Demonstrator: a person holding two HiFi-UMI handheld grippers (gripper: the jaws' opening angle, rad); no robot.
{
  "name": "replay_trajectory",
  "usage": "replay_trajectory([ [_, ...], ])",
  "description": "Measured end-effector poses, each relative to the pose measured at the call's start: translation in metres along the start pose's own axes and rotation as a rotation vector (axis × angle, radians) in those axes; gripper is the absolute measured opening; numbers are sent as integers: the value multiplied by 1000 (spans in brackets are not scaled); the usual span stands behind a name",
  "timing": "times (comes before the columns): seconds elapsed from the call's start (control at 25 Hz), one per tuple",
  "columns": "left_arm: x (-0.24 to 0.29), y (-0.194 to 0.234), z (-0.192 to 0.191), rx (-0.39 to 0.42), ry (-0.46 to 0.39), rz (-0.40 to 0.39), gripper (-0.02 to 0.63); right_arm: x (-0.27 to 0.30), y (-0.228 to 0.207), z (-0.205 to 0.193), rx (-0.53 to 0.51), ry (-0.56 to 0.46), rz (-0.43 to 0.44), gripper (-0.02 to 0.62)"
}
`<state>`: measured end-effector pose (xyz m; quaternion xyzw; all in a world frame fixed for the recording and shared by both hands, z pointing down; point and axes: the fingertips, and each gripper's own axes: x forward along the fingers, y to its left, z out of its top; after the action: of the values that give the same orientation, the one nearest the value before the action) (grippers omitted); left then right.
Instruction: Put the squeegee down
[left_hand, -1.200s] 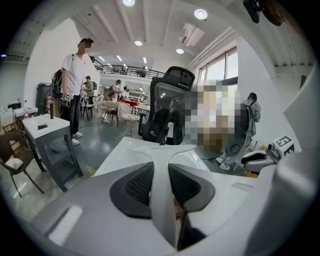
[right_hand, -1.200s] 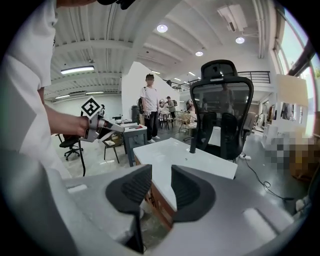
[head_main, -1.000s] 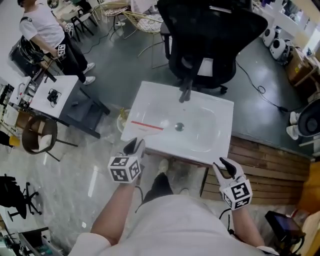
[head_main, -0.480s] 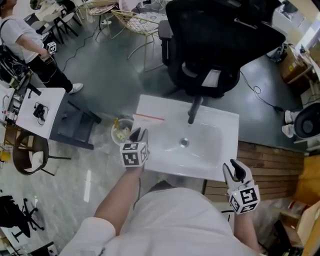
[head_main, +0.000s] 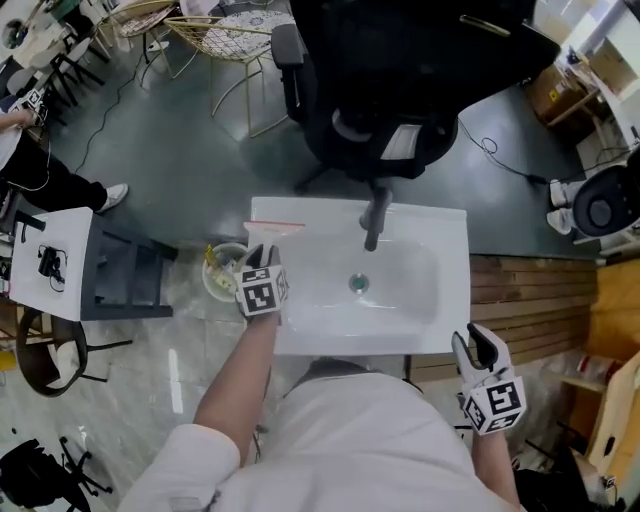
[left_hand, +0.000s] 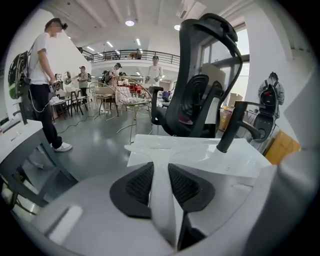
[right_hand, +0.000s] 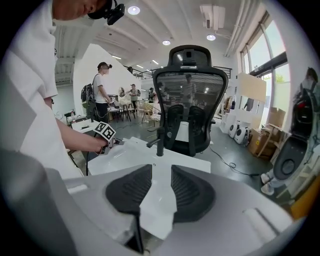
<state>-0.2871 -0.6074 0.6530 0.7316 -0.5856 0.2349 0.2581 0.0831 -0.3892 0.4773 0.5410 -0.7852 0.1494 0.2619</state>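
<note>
The squeegee has a white handle and a wide blade (head_main: 272, 228) with a red edge. In the left gripper view the handle (left_hand: 162, 200) runs between the two black pads and the blade (left_hand: 165, 146) spreads across above them. My left gripper (head_main: 262, 262) (left_hand: 160, 172) is shut on that handle and holds the blade over the far left corner of the white sink (head_main: 445, 310). I cannot tell whether the blade touches the rim. My right gripper (head_main: 483, 350) (right_hand: 161, 185) hangs open and empty off the sink's near right corner.
A black faucet (head_main: 374, 220) stands at the sink's back edge, above the drain (head_main: 358, 284). A black office chair (head_main: 400, 90) is right behind the sink. A small bin (head_main: 220, 270) sits on the floor at its left, beside a white side table (head_main: 50, 265).
My left gripper has carried the squeegee away from me along the sink's left side toward its far corner, and lower. The right gripper has stayed by the near right corner.
</note>
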Motion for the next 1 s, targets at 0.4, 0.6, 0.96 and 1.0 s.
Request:
replay_trajectory([
  [0.4,25,3,-9,36,41,46,100,-8,-2,-2,11,35,-33,107],
  [0.6,26,1,-12,58,35,58,142,-13,-3,-9,15,33,-29,107],
  [0.96,-17,-16,-2,101,-23,91,189,-26,-12,-10,-6,-16,24,107],
  [1.0,-24,-20,-1,101,-33,93,189,-27,-13,-11,-11,-23,35,107],
])
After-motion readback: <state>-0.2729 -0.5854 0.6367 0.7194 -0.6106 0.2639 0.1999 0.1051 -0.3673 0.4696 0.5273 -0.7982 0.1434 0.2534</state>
